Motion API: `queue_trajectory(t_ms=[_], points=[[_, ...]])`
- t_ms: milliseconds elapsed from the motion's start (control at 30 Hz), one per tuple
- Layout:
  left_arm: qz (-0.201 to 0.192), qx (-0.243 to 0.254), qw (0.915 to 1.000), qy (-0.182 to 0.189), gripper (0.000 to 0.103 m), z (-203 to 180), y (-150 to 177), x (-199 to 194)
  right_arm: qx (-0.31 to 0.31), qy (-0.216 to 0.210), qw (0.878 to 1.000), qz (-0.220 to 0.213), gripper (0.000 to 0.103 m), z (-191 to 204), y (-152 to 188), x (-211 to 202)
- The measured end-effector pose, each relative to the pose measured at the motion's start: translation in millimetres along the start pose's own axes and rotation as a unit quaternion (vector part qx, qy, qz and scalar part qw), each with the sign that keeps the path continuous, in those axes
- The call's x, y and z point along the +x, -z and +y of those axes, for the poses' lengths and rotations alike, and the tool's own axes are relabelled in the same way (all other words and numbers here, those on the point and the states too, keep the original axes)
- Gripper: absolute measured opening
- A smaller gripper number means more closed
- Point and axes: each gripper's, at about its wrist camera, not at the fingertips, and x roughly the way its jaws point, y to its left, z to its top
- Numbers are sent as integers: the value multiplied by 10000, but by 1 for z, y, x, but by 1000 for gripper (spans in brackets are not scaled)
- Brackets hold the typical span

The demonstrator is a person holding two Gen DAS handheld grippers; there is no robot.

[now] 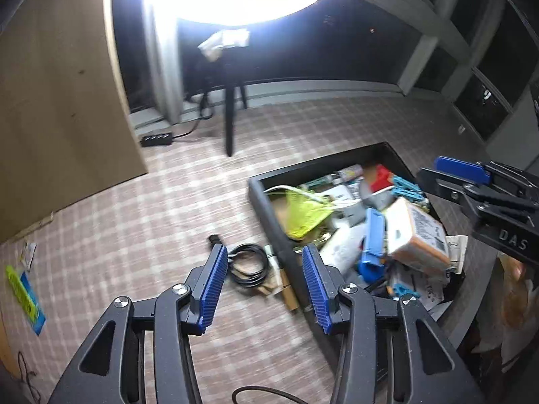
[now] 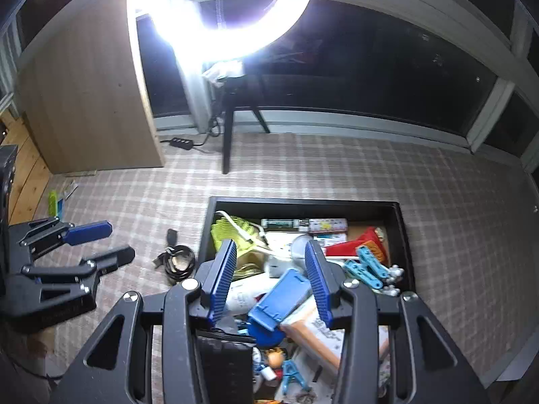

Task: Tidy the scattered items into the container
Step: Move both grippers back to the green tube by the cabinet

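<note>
We hold our left gripper (image 1: 262,282) wide open over the rug (image 1: 151,208), with nothing in it. Our right gripper (image 2: 271,276) is wide open too, empty, above the black box (image 2: 303,201), which is already full of toys and packs. A coiled black cable (image 1: 247,264) lies on the rug just left of the box, right in front of the left gripper. A small wooden stick (image 1: 288,291) lies beside it, against the box wall. Far left, a green and blue pack (image 1: 25,294) waits too. We think the cable is light, soft and floppy, so it may uncoil. We should pinch it across the thick bundle of loops, not one loose end.
</note>
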Motion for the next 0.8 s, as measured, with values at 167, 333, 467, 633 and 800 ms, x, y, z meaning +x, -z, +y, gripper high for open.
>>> queue_trajectory(t_ms=[167,333,467,633,800], points=[[18,-270,9993,-255,43,41,15,-4,-70,-252,9996,59,42,15,1,6],[101,-638,9969,-460,43,82,34,-5,-116,-533,9983,191,42,34,7,18],[176,-949,9940,-524,43,110,50,-3,-254,-795,9957,406,42,57,9,34],[272,-1144,9910,-641,43,135,70,2,-402,-1030,9909,771,41,91,14,65],[335,-1444,9866,-686,43,163,90,6,-474,-1093,9875,1030,41,113,18,89]])
